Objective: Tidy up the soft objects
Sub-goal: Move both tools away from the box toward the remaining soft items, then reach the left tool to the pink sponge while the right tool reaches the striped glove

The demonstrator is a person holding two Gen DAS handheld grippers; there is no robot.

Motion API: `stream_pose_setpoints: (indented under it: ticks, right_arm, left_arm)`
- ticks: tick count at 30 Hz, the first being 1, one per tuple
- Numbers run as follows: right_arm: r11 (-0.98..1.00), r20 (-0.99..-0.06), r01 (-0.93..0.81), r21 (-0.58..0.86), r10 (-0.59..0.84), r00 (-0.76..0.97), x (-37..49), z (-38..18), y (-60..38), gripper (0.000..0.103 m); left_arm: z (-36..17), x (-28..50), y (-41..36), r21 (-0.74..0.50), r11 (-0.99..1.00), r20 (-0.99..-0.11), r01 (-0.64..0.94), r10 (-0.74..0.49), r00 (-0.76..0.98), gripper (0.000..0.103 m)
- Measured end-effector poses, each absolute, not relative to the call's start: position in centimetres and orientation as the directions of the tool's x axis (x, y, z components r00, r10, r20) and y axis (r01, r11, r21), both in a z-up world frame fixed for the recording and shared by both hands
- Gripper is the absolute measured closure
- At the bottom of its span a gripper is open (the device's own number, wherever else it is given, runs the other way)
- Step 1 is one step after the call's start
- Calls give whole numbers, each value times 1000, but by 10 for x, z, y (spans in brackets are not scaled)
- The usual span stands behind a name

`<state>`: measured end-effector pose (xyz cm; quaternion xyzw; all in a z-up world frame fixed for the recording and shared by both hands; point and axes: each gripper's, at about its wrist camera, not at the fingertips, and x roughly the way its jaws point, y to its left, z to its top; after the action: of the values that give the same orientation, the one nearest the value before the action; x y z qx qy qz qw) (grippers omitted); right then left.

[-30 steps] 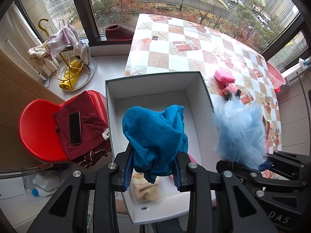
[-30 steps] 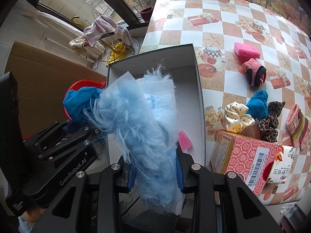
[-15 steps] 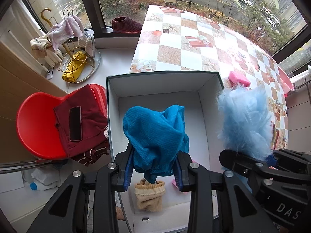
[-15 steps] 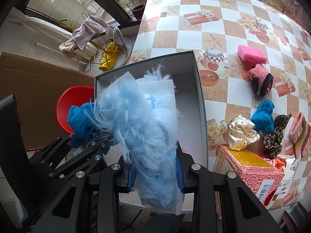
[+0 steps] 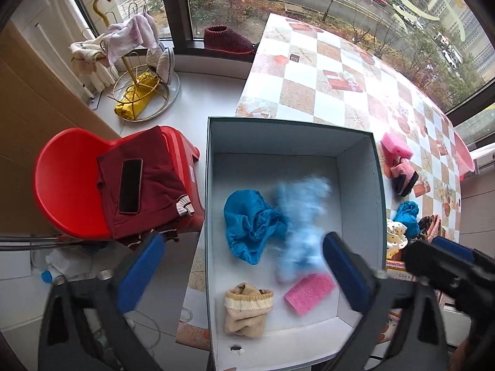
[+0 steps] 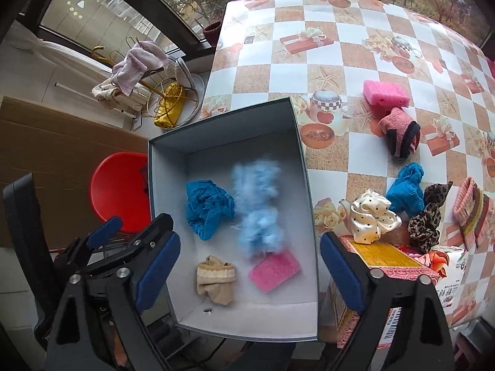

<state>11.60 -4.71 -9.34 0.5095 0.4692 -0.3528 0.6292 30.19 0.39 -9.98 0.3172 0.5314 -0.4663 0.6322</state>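
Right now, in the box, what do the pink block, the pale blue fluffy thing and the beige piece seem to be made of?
The pink block looks like foam sponge: matte, grainy, porous surface, squared edges. The pale blue fluffy thing seems long-pile plush or faux fur, with wispy fibres at its outline, though it is blurred. The beige piece appears to be knitted fabric, probably a sock, with a ribbed, gathered cuff.
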Motion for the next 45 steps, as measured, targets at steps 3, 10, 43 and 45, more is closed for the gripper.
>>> stream_pose_setpoints:
  ticks: [3, 10, 43, 45]
  right_arm:
    - [215, -943, 920, 327, 14, 332, 111, -86, -49, 0]
    - [233, -938, 912, 339, 2, 348, 112, -71, -44, 0]
    - [-34, -870, 877, 480, -151, 470, -36, -15, -20, 0]
    - [-88, -883, 884, 458, -162, 441, -63, -21, -20, 0]
  left_arm:
    - [-96, 297, 6, -101, 355, -967, 929, -257, -6, 0]
    - [-88, 280, 7, -101, 311, -963, 945, -268, -14, 0]
    - [-68, 204, -8, -127, 141, -966, 982, -242, -90, 0]
    - [-68, 195, -15, -124, 123, -967, 985, -236, -93, 0]
